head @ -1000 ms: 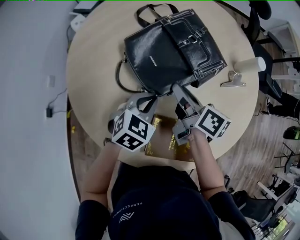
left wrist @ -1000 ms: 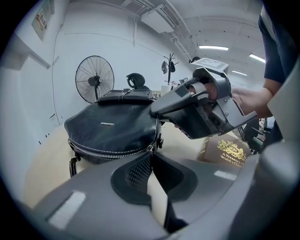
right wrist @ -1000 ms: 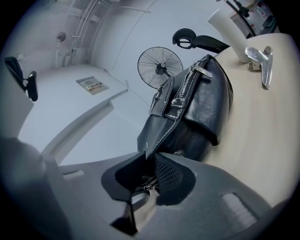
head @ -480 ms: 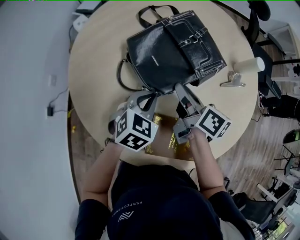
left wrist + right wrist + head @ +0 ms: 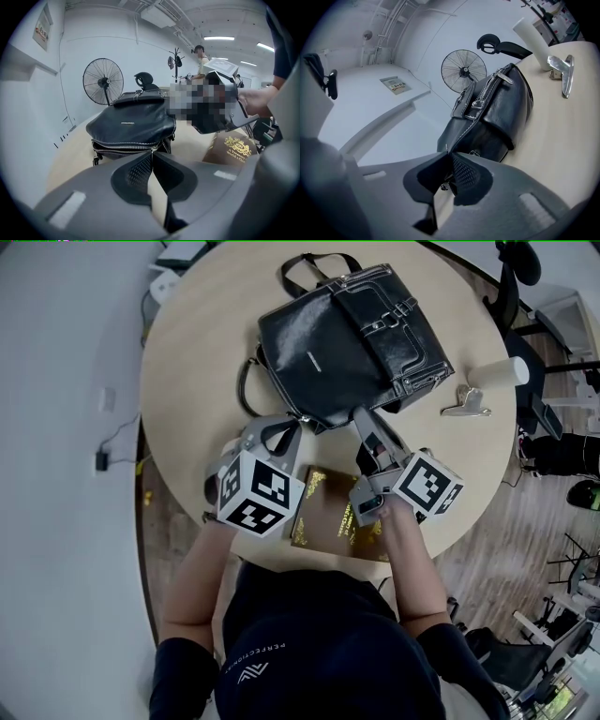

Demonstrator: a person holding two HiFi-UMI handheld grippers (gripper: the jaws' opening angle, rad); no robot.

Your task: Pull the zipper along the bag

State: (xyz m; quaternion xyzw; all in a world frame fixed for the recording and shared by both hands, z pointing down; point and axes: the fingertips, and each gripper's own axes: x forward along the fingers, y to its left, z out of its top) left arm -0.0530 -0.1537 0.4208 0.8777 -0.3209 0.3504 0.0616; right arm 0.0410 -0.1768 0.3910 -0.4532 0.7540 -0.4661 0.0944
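Both of your grippers are at the near edge of the black bag (image 5: 328, 343), which lies on its side toward 12 o'clock on the round table (image 5: 192, 381), flap and buckles facing up. Your left gripper (image 5: 151, 154) has its jaws drawn together to a point, and the silver zipper pull (image 5: 153, 149) sits right at that point, apparently pinched. From there the zipper (image 5: 119, 146) runs off toward 9 o'clock as two rows of metal teeth along the bag's edge. The bag's mouth is a thin dark slit there, and you cannot see anything of what is inside.

Your right gripper (image 5: 447, 158) is closed as well, jaws narrow, nipping the bag's lower edge at about 5 o'clock from the bag's middle. A small metal piece shows between its pads (image 5: 466, 176). In the head view your two tools come in side by side, left at 7 o'clock of the bag and right at 5 o'clock.

Under your wrists, at 6 o'clock on the table, lies a flat brown book (image 5: 328, 512) with gold print. Near the rim at 3 o'clock a white cup (image 5: 500, 369) and a metal clip (image 5: 466, 399) sit just beside each other, apart from the bag.
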